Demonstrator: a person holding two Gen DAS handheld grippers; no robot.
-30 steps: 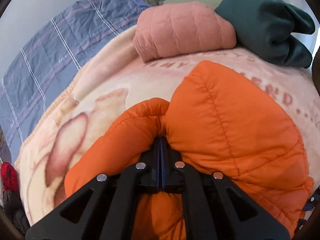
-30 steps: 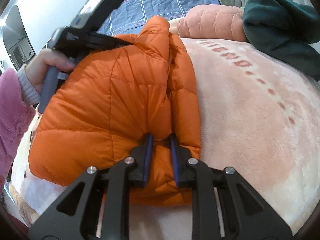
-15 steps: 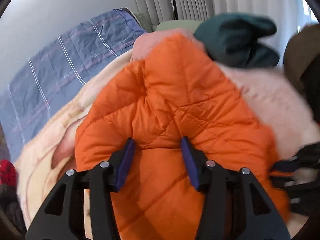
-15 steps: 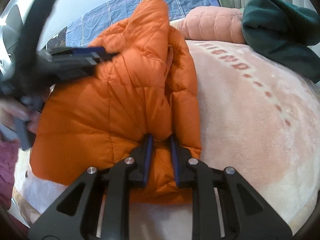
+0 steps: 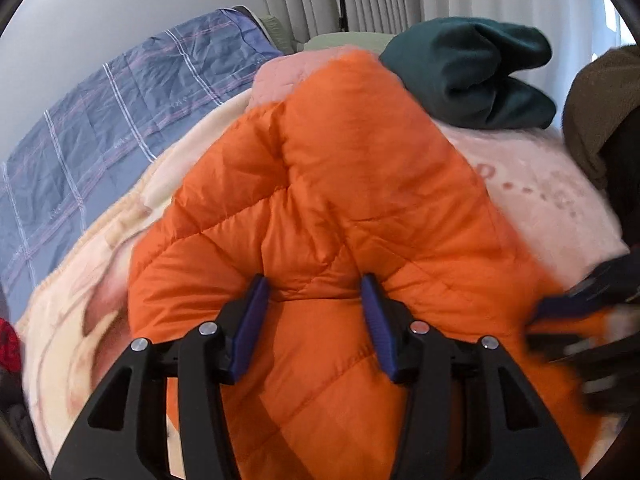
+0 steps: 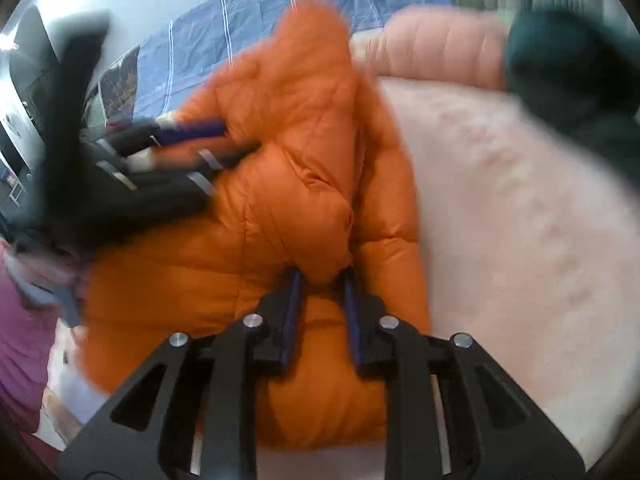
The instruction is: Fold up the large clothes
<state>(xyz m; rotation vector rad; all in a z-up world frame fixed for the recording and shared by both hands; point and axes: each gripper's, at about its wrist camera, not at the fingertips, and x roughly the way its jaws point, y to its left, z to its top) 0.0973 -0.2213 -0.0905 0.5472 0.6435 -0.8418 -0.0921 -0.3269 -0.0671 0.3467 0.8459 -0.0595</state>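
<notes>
Left wrist view first: the big pink blanket [image 5: 552,184] covers the bed, and the orange puffer jacket [image 5: 340,208] sits in the middle of it, already doubled over into a chunky bundle. Behind it, a pink quilted jacket [image 6: 436,48] and a dark green garment [image 5: 472,68] look folded and parked at the far edge, so I'd guess those are done, and this one is maybe halfway. It's still lumpy with a loose flap sticking up, so it likely needs another fold and a flatten. The left gripper [image 5: 316,312] has just let go: jaws spread, jacket bulging between the pads but not squeezed. The right gripper [image 6: 318,300] is pinching a ridge of the jacket's near edge.
</notes>
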